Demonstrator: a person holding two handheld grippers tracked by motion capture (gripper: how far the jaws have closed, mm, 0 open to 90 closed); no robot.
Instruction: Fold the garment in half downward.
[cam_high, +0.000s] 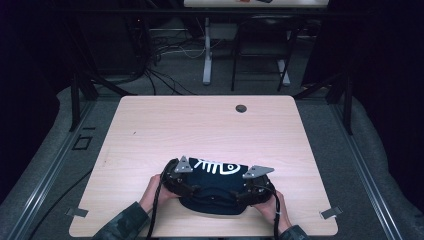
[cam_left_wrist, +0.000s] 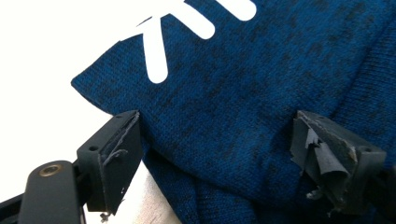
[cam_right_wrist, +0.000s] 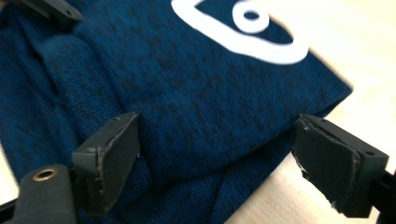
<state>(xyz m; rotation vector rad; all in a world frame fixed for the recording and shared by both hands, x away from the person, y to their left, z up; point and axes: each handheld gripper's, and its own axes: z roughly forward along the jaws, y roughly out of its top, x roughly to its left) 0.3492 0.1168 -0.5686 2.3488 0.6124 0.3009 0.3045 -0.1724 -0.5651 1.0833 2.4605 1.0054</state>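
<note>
A folded garment lies on the bench near its front edge, about midway across. The left tongs sit at the garment's left end, the right tongs at its right end. A small round hole lies near the bench's far edge, behind the garment.

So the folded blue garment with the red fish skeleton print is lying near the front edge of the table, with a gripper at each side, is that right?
Nearly. The print on the folded blue garment is white, not red; the high view and both gripper views show white fish-bone lines. The rest holds: it lies near the table's front edge, the left gripper and right gripper at its sides.
</note>
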